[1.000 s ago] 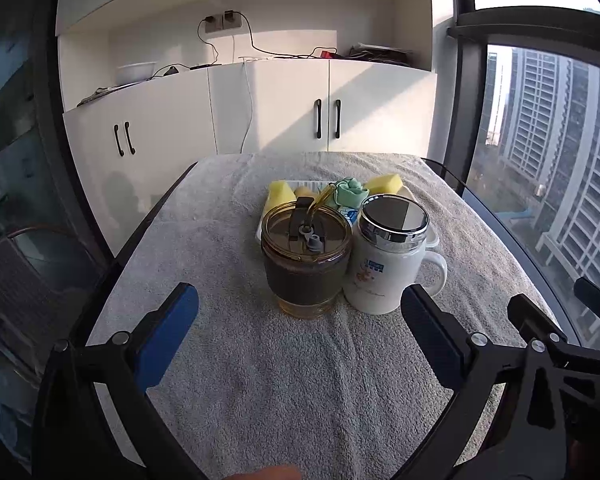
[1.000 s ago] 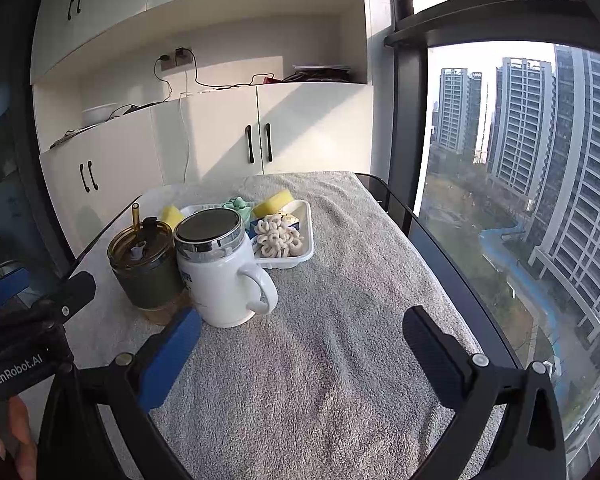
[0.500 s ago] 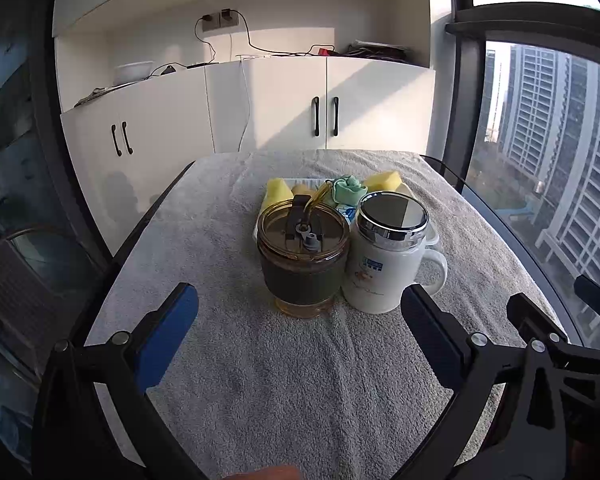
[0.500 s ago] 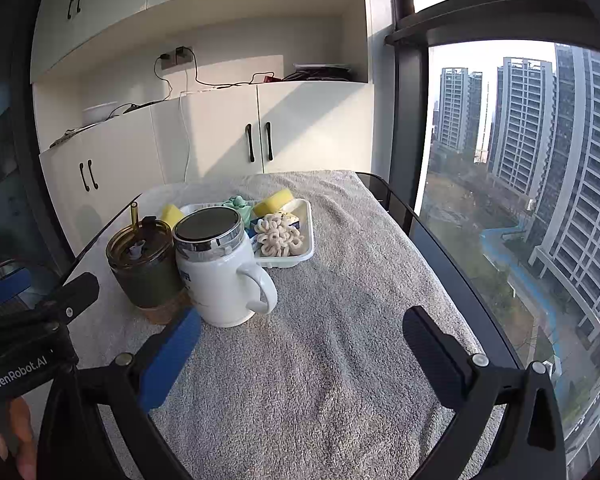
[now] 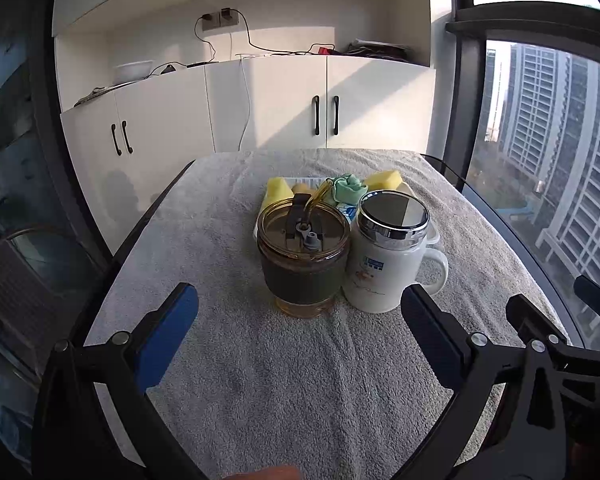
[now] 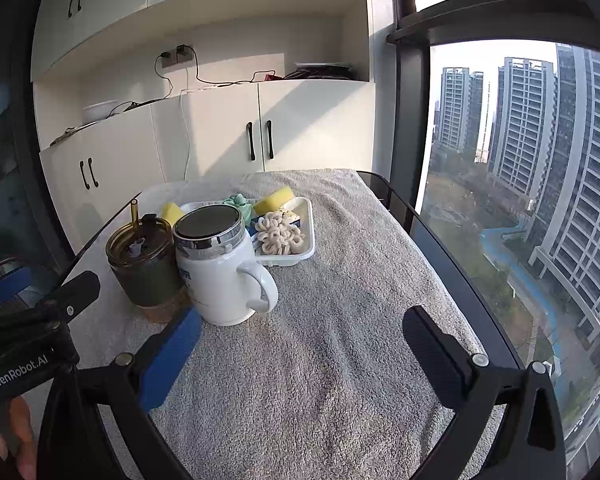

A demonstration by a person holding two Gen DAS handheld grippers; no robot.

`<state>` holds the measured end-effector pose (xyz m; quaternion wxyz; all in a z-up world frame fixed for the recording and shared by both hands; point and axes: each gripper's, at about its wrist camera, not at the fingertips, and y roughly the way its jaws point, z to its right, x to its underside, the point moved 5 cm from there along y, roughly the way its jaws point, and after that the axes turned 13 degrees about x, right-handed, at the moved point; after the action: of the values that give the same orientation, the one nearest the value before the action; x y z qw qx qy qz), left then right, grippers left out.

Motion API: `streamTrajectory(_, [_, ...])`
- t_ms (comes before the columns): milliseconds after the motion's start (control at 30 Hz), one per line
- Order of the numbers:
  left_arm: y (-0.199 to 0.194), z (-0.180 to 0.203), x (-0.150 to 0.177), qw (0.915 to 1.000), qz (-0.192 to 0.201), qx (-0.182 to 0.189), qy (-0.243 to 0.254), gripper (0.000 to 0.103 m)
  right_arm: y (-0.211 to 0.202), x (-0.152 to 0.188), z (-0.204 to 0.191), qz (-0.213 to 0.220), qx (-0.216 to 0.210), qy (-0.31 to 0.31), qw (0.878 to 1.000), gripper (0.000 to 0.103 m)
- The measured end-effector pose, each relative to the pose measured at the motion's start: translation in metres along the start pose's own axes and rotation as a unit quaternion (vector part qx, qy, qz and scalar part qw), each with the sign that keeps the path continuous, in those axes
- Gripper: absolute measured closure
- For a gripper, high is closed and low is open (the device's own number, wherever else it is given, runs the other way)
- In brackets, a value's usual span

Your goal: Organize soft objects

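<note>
- Tabletop [image 6: 340, 360] covered by grey towel [image 5: 260, 380].
- On towel: amber tumbler [image 5: 303, 256] touching white mug [image 5: 388, 256], side by side.
- White tray [image 6: 306, 246] just behind them.

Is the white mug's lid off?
No, the white mug wears its shiny metal lid, closed on top.

Wide-spread left tool [image 5: 300, 336] facing tumbler [image 5: 303, 258]
</note>
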<state>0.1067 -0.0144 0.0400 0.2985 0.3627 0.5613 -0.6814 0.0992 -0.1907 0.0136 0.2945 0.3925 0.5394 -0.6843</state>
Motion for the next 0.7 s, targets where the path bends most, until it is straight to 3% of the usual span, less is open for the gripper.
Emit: streamTrajectory(700, [0.0036,-0.0026,0.0009,1.0000,-0.004,0.000,-0.001,0.000,0.0027,0.0027,0.0005,-0.002,-0.002,-0.002,1.000,0.000])
